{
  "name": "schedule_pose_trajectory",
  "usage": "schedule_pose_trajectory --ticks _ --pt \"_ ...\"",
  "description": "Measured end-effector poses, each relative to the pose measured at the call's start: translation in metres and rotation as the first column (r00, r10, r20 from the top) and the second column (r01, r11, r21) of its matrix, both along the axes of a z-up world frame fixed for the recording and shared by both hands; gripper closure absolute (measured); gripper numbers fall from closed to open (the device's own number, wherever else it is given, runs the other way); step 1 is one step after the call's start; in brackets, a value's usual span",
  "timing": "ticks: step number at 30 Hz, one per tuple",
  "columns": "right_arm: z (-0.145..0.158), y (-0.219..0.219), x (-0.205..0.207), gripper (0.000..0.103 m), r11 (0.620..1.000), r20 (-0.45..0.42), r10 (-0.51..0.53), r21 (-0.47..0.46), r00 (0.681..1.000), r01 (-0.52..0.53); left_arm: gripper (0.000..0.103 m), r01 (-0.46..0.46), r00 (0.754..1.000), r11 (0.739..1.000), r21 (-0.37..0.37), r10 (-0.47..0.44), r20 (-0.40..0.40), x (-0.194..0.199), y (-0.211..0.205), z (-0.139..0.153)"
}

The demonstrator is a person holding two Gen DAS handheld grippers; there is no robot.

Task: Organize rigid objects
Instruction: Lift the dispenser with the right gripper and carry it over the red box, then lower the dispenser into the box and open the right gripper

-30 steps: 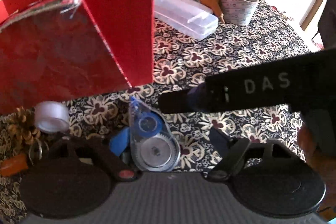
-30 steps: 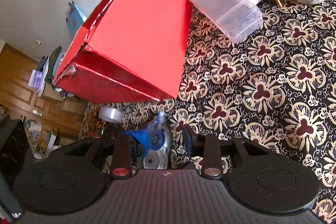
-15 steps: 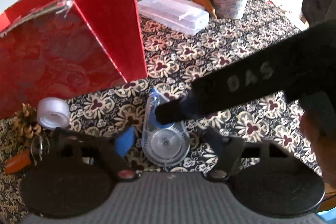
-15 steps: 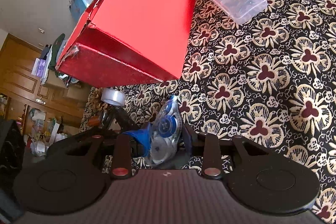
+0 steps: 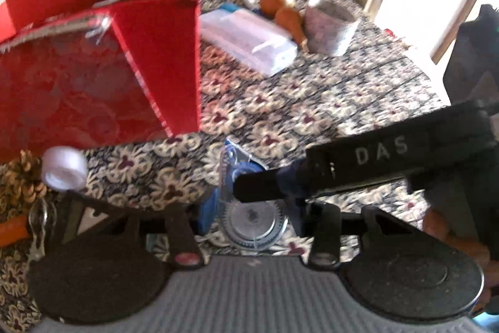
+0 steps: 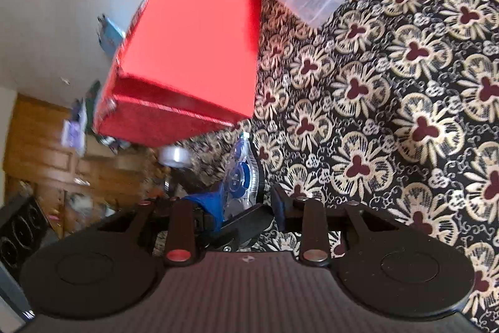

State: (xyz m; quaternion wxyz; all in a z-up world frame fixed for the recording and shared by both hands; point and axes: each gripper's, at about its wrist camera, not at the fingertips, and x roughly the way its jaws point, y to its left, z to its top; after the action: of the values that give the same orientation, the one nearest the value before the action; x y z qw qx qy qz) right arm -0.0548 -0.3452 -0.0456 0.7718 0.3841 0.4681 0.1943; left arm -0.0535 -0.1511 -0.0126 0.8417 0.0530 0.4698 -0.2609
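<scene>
So the left gripper (image 5: pixel 254 216) has its fingers (image 5: pixel 209 209) down around the correction tape dispenser (image 5: pixel 249 205), and they've just been closing in on it; the blue pad on one side looks right up against the clear case, though the blur makes it hard to say both sides press. The right gripper (image 5: pixel 240 189) reaches in from the side with its fingers (image 6: pixel 280 206) nearly pressed together, also just narrowing, the tip lying over the top of the dispenser; whether it actually pinches it I can't tell. The dispenser lies flat on the flowery counter (image 6: pixel 405 114), just in front of the red box (image 5: pixel 93 77). Left of the dispenser sits a small white tape roll (image 5: pixel 64 167), with a pinecone (image 5: pixel 18 180) beside it. Well beyond it are a clear plastic case (image 5: pixel 249 39), a gourd (image 5: pixel 280 5) and a big tape roll (image 5: pixel 330 27).
</scene>
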Motion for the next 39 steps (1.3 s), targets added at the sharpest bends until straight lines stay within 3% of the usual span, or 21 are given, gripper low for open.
schedule_pose_trajectory --ticks 5,12,16,19,30,35,39 --pt "0.037 -0.014 0.0 0.097 0.999 0.1 -0.03 0.03 0.995 0.027 0.058 0.024 0.998 0.999 -0.032 -0.022 0.055 0.003 -0.007 0.023" --pt "0.113 0.002 0.034 0.099 1.0 0.292 -0.018 -0.017 0.956 0.024 0.057 0.065 0.977 0.993 -0.101 -0.043 0.207 0.022 0.001 0.089" --pt "0.133 0.028 0.075 0.099 0.999 0.317 0.005 -0.042 0.948 0.008 0.057 0.07 0.961 0.991 -0.117 -0.036 0.274 0.051 0.018 0.121" --pt "0.138 0.056 0.112 0.099 0.997 0.29 0.039 -0.074 0.956 -0.018 0.057 0.061 0.955 0.992 -0.11 -0.026 0.296 0.078 0.039 0.132" --pt "0.088 0.156 0.227 0.103 0.995 0.038 0.078 -0.059 0.996 -0.076 0.057 -0.024 0.994 0.999 -0.045 0.029 0.102 0.206 0.141 0.085" --pt "0.067 0.182 0.251 0.103 0.995 -0.015 0.072 -0.073 0.997 -0.073 0.058 -0.065 0.996 0.997 0.033 0.063 0.071 0.241 0.166 0.06" --pt "0.067 0.186 0.253 0.103 0.995 0.004 0.055 -0.079 0.998 -0.055 0.058 -0.078 0.995 0.995 0.068 0.073 0.075 0.25 0.181 0.048"
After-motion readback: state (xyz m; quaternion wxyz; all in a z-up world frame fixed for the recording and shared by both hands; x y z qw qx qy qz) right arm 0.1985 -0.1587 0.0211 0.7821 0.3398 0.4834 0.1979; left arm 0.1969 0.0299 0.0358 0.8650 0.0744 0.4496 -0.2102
